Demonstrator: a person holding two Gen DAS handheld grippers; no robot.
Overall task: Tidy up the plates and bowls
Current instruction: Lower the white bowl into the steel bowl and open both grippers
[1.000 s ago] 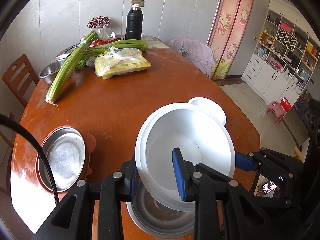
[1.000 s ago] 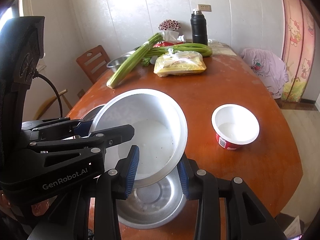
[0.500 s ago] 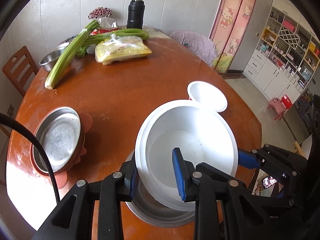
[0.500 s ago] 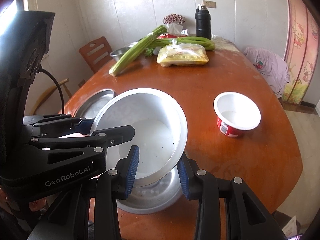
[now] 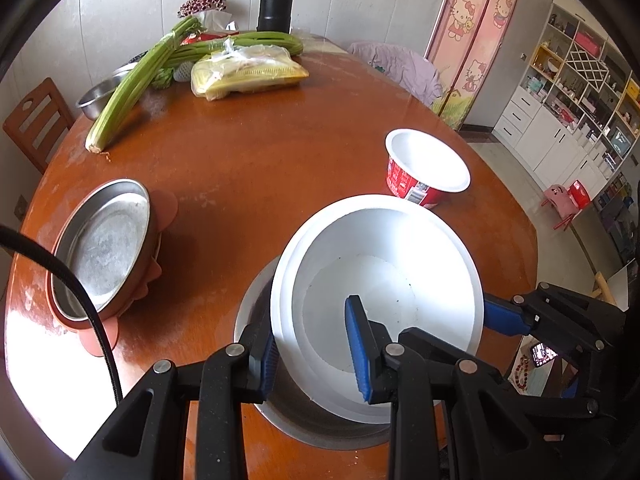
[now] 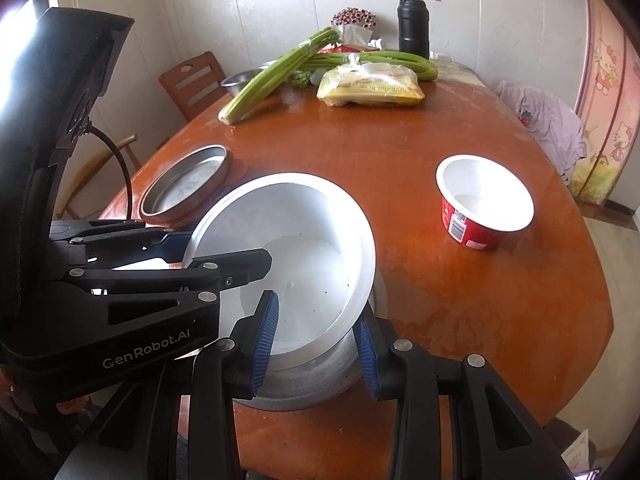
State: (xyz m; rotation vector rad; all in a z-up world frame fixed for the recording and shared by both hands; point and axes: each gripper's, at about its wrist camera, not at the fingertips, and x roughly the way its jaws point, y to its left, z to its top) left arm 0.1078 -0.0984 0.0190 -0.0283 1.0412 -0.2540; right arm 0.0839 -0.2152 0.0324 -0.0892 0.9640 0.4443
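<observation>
On the orange-brown table, celery, flask

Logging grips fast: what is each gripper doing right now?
Left gripper: shut on the white bowl, gripping its rim.
Right gripper: shut on the same bowl's opposite rim.

The wide white plastic bowl clamped in the left tongs covers most of the shallow round steel basin beneath it; only a crescent of the basin's rim shows beside and below the tongs. In the right wrist view the basin shows only as a grey strip between the right tongs. Left of the left tongs, a black cable crosses the round steel pan. Far ahead of the tongs, celery stalks hide much of a small steel bowl. The round brown wooden bench is cut off at the bottom edge.
</observation>
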